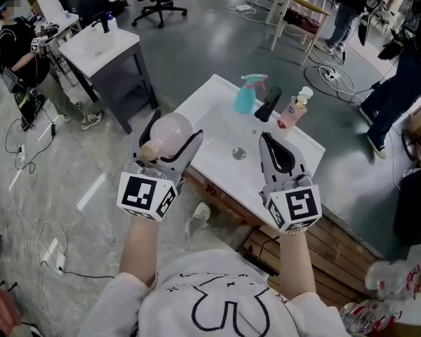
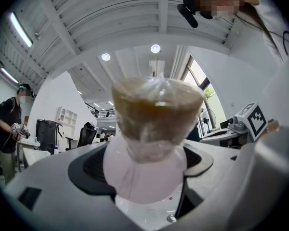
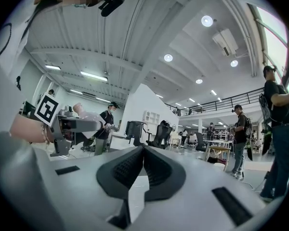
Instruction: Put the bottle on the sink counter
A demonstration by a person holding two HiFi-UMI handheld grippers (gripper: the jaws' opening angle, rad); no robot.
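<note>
My left gripper [image 1: 174, 133] has its jaws pinching the pink bottle [image 2: 151, 143] over the desk's [image 1: 202, 104] near-left edge. The right gripper [image 1: 266, 142] is empty, jaws pressed together.

The white tabletop [image 1: 209, 121] carries a teal spray bottle [image 1: 247, 95] at twelve o'clock of its drain [image 1: 239, 154], a black tap [image 1: 269, 104] at one, and a pink pump bottle [image 1: 295, 111] at two.

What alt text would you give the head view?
The left gripper holds a pink bottle, cap toward the person, at the sink counter's near edge. The right gripper is shut and empty. A spray bottle, faucet and pump bottle stand at its back.
</note>
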